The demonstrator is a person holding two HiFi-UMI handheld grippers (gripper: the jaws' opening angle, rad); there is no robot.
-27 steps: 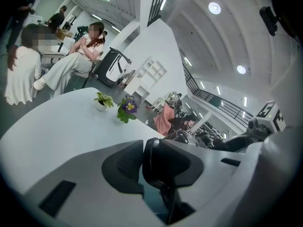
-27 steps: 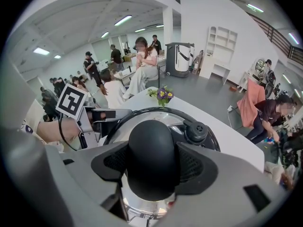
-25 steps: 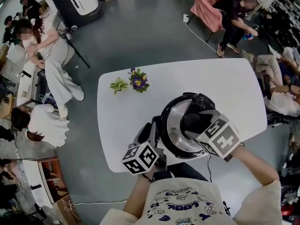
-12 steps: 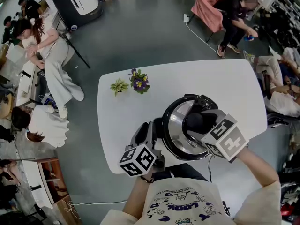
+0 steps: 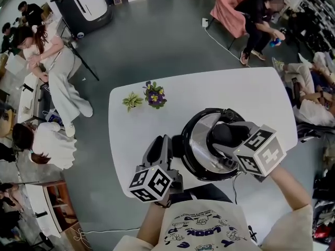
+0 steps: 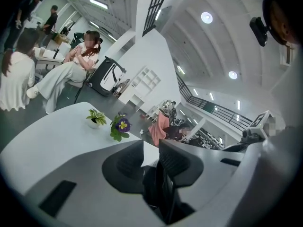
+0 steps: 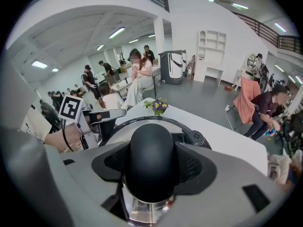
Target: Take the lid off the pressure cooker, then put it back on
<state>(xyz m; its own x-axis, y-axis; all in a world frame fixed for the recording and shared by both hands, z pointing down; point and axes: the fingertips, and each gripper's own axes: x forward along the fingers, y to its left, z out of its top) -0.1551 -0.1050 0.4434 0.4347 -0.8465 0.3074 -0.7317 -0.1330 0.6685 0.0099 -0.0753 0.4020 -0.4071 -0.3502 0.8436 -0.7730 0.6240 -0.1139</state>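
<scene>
1. Head view showed the cooker (image 5: 187, 158) on a white table (image 5: 251, 98), close to the near edge and right of the middle.
2. The right gripper (image 5: 229, 140) pointed steeply down. Its jaws were clamped on the black knob (image 7: 151, 150) at the centre of the lid (image 5: 201, 140), one pad on each side.
3. The lid lay within the cooker's black rim. Whether it was seated or raised clear could not be told.
4. The left gripper (image 5: 163, 146) stood at the cooker's left side, with its jaws closed on a dark side part (image 6: 158, 193). Which part this was could not be made out.
5. The left gripper's cube (image 5: 151, 183) overhung the near table edge.
6. Bare tabletop lay open beyond the cooker and to its right, out to the far and right edges.
7. A green plant (image 5: 132, 100) and a purple-flowered plant (image 5: 155, 94) stood side by side near the far left corner, well apart from the cooker.
8. The tabletop was plain white with rounded corners.
9. Grey floor (image 5: 157, 35) surrounded the table, and a cable (image 5: 220, 35) ran across it beyond the far edge.
10. People stood and sat at the left and far right of the room, well apart from the table.
</scene>
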